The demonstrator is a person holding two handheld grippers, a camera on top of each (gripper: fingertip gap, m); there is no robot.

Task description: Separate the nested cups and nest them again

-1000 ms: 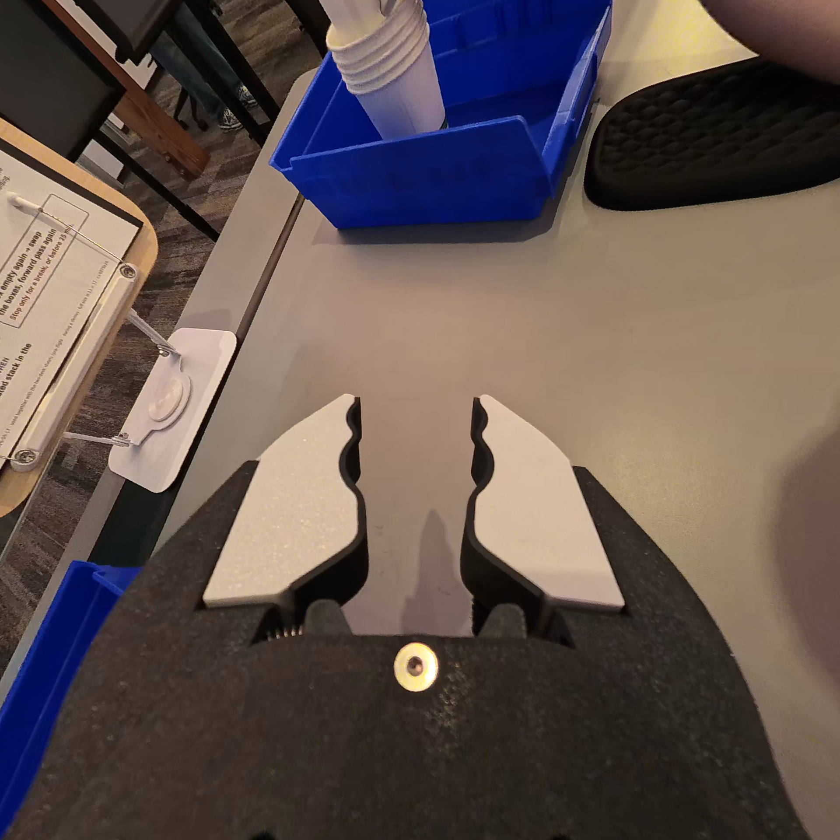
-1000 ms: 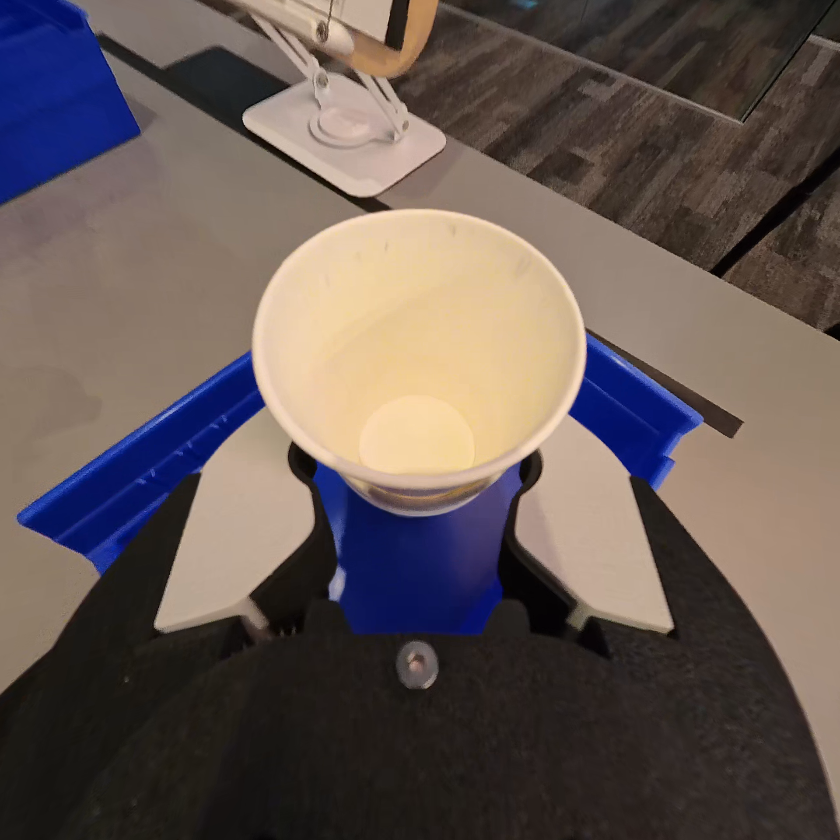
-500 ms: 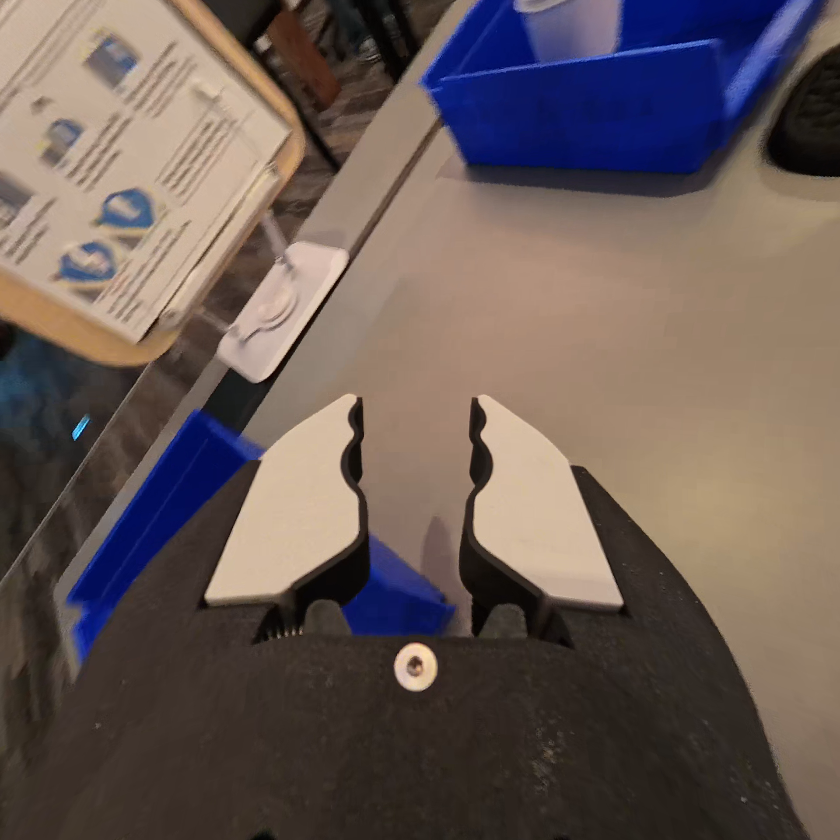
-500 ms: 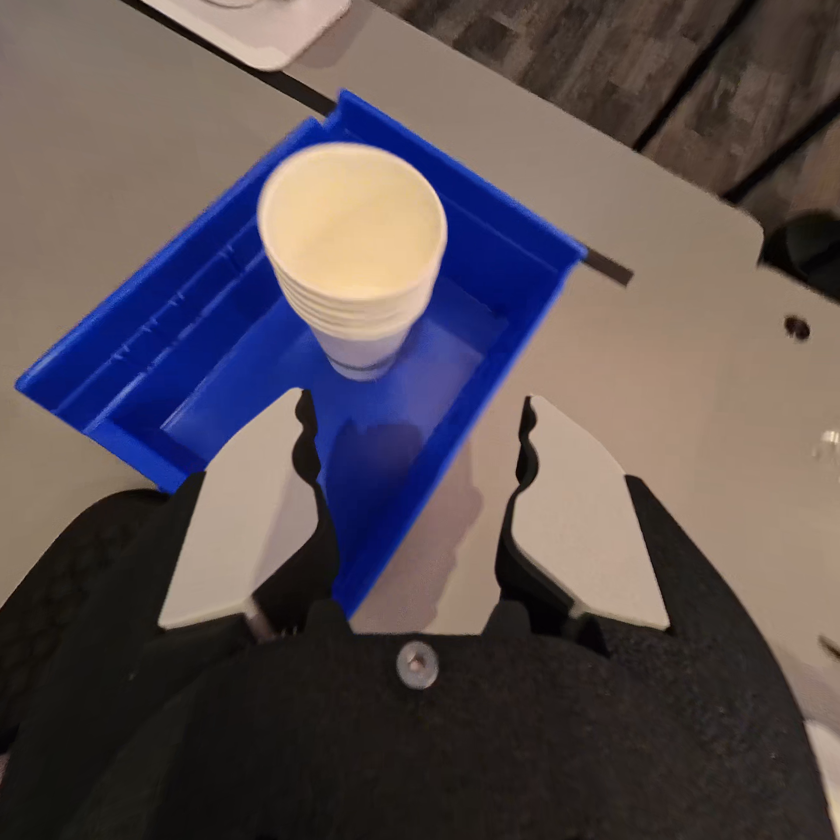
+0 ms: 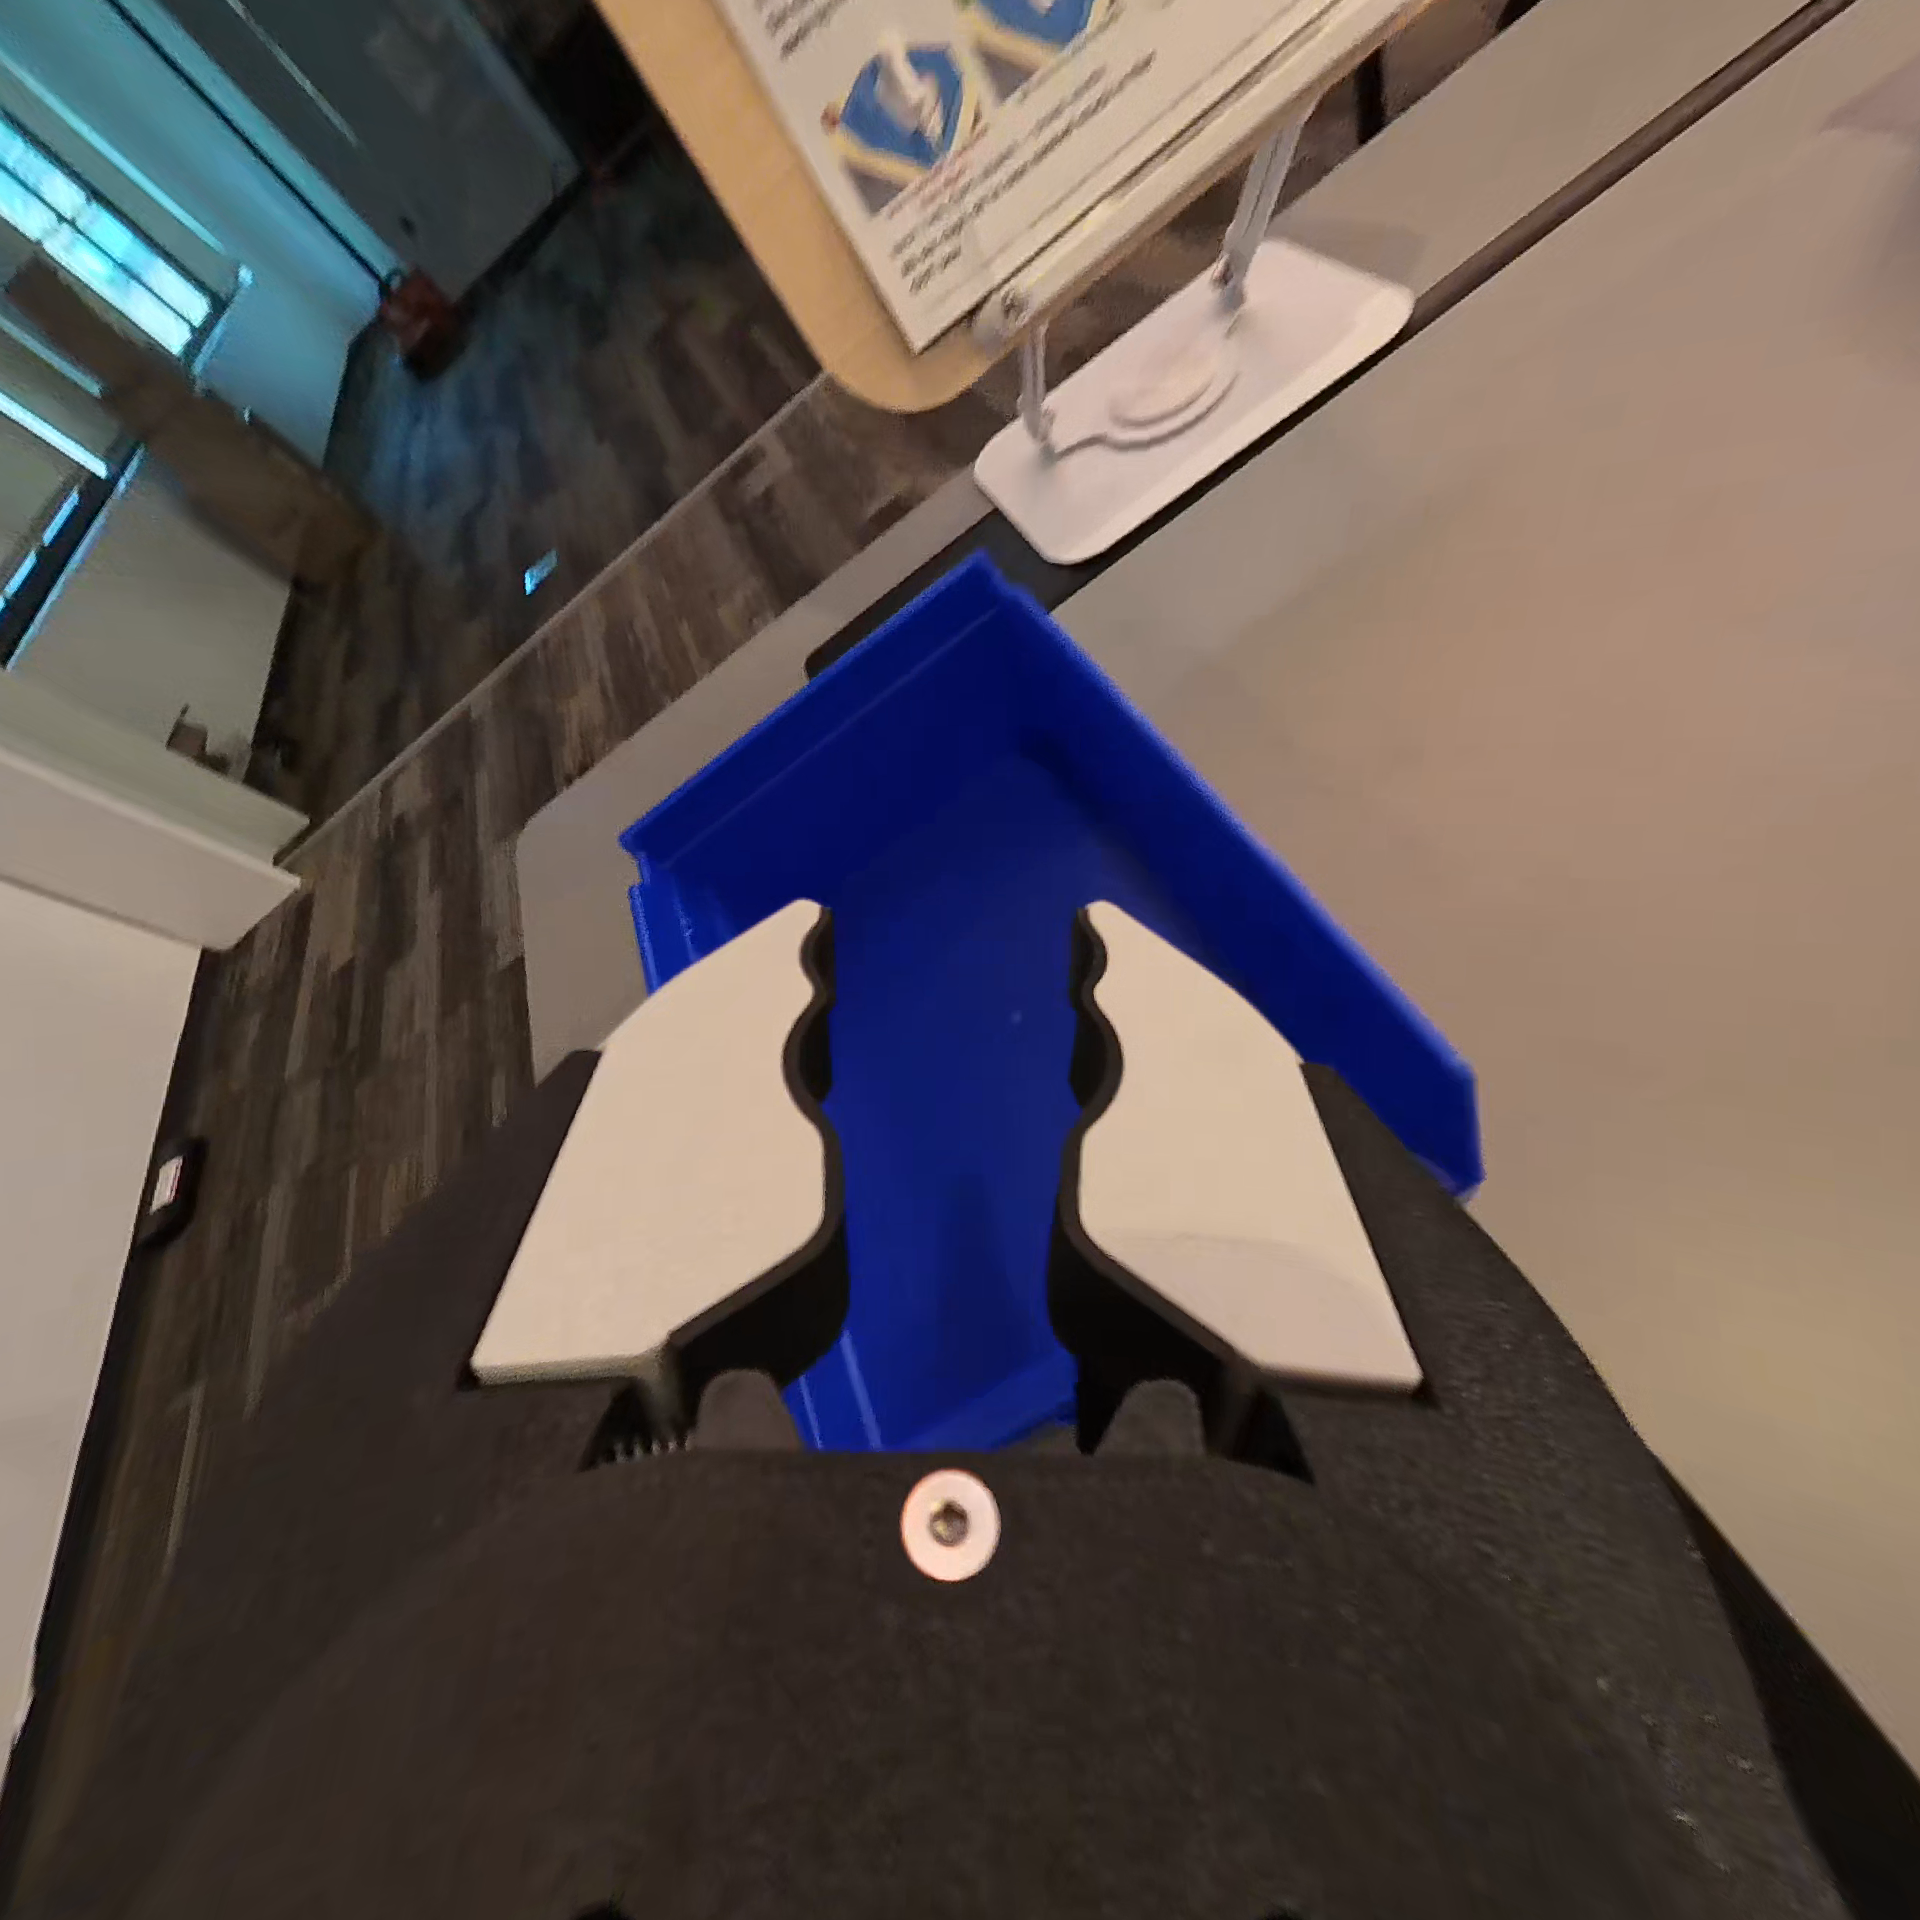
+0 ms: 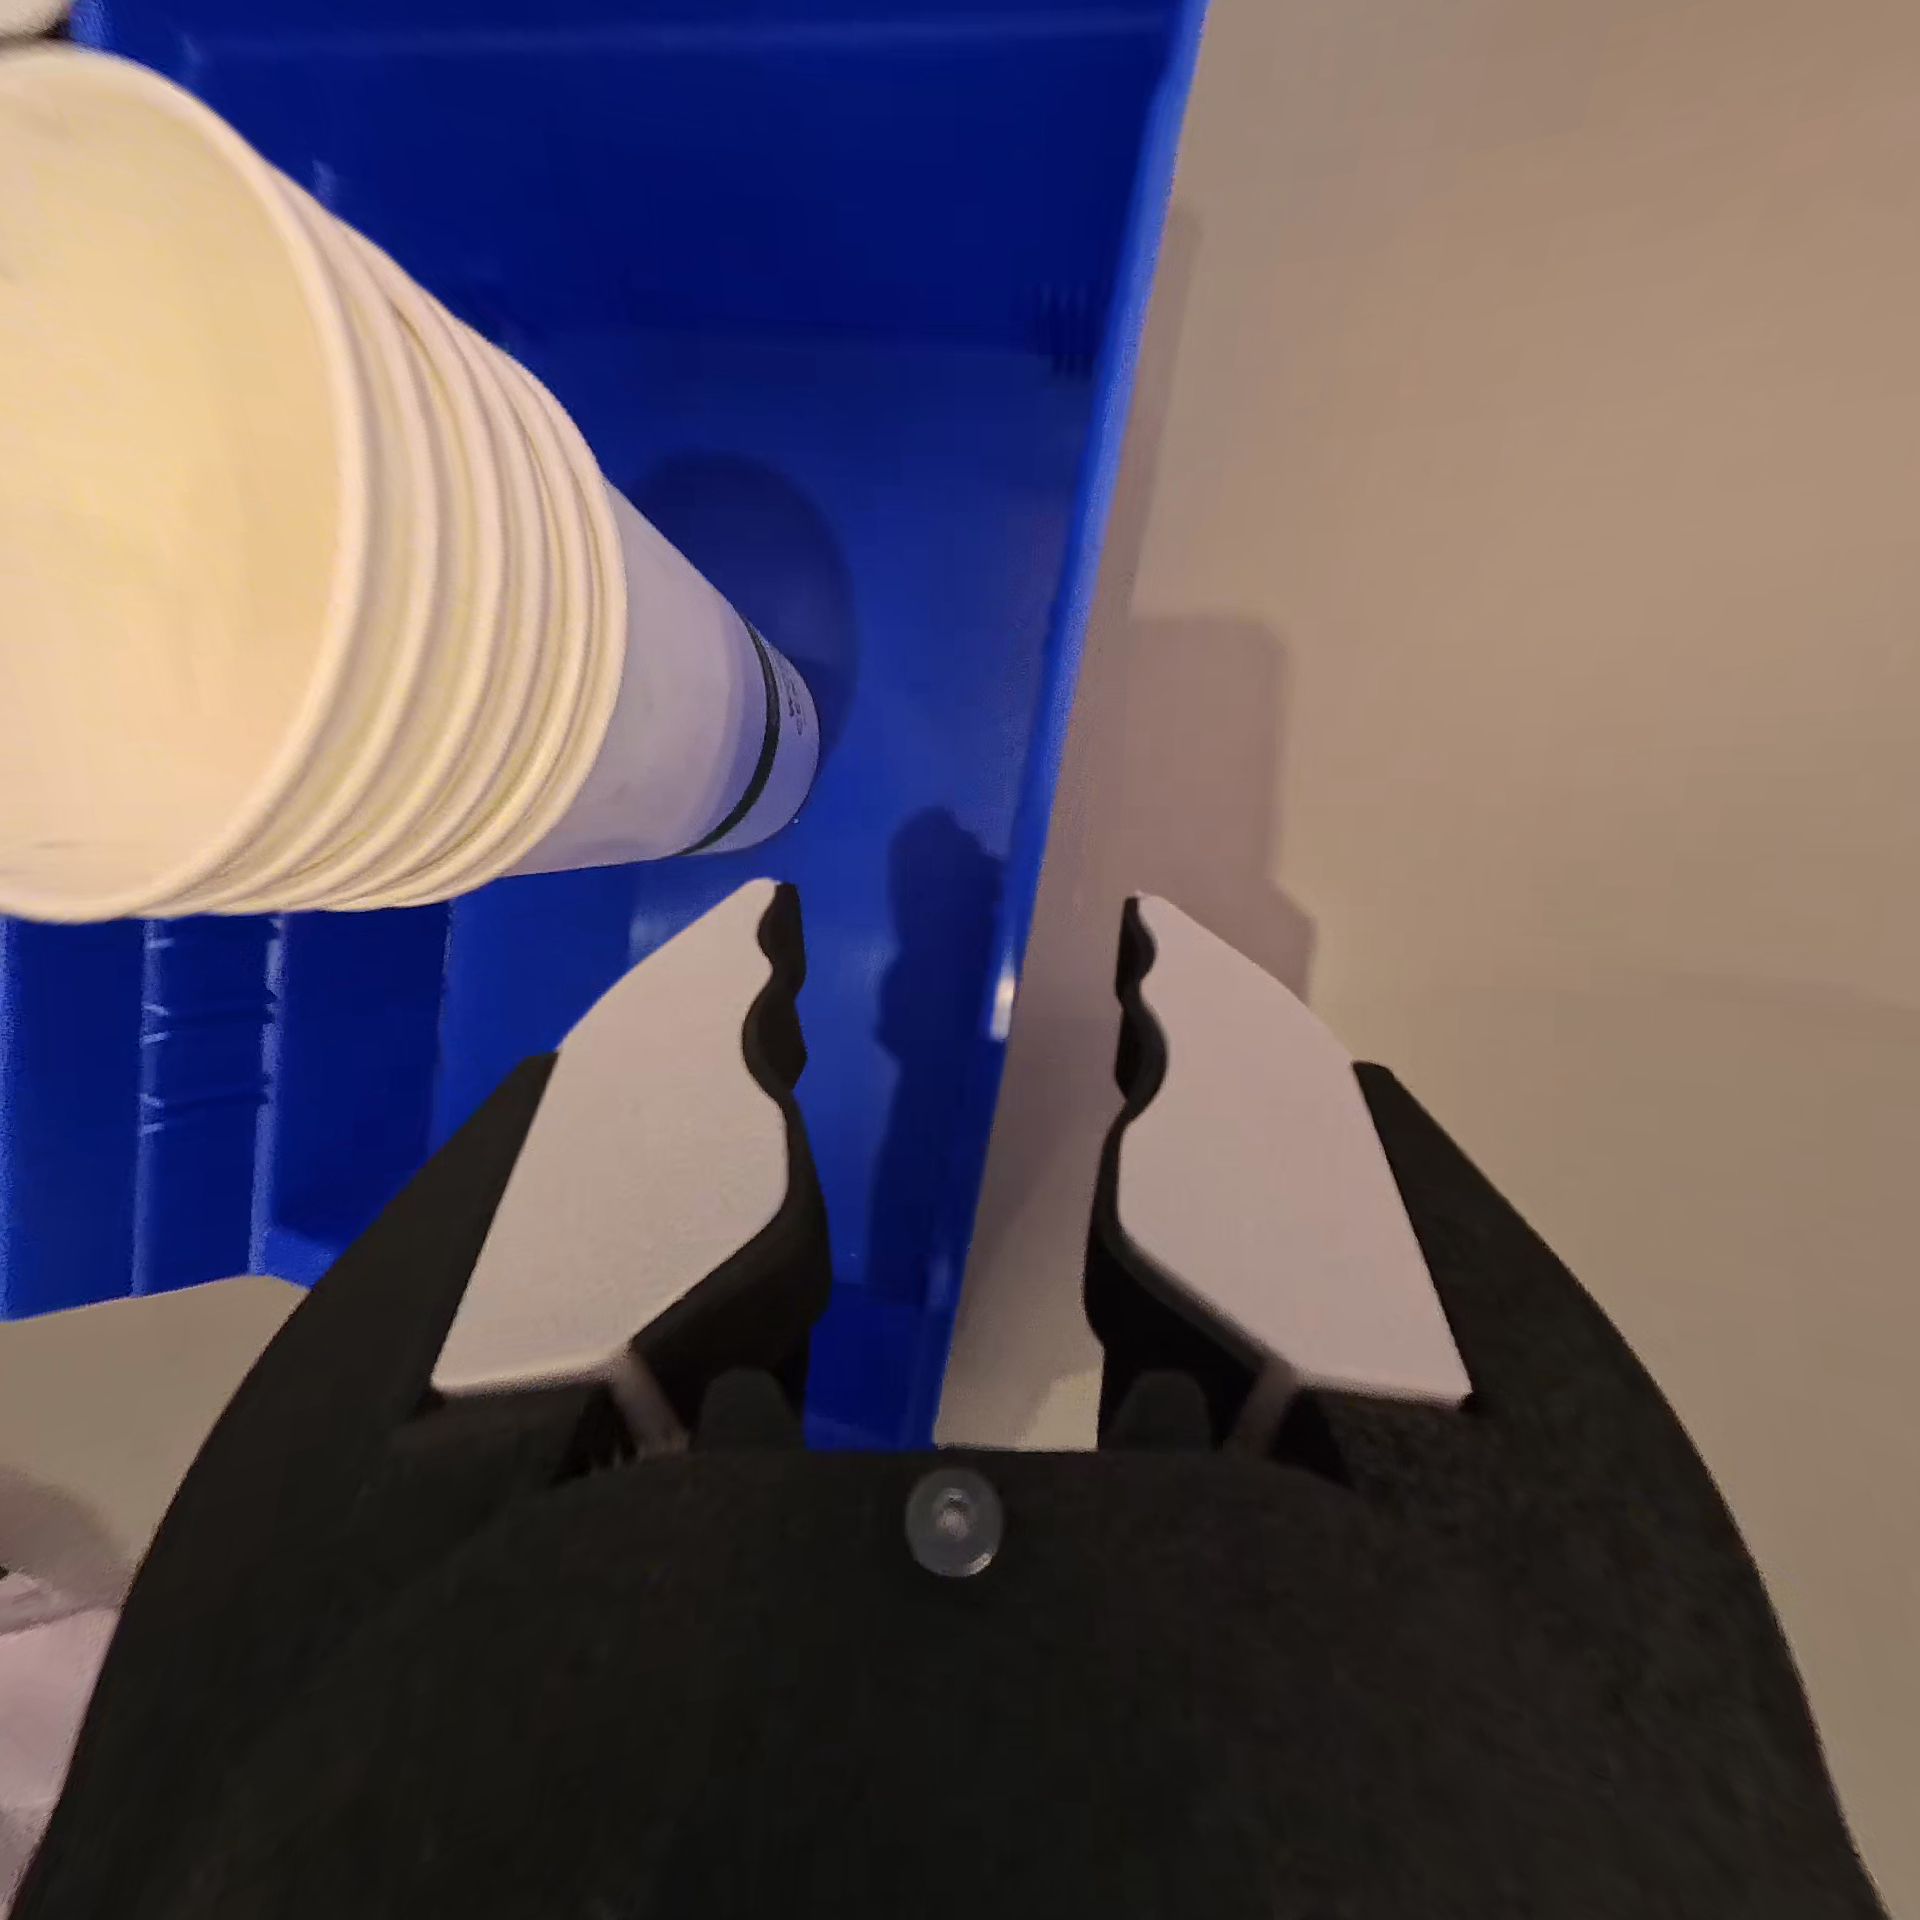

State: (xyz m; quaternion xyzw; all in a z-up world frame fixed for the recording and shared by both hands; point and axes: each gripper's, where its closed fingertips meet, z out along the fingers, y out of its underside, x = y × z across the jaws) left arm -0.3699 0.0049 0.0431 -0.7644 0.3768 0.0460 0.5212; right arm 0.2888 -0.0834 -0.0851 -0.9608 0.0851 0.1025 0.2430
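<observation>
Right now the right gripper (image 6: 951, 914) is hovering with jaws apart and gripping nothing, straddling the side wall of a blue bin (image 6: 1101, 582) where the stack of nested cups (image 6: 416, 623) is standing. Meanwhile the left gripper (image 5: 948, 925) is hanging, jaws apart, over another blue bin (image 5: 1195, 831) on the grey surface (image 5: 1558, 727).

My left claw (image 5: 948, 914) has a grainy matte black body, two pale grey finger plates with wavy black inner edges, and one silver hex screw at centre. My right claw (image 6: 954, 904) looks identical.
</observation>
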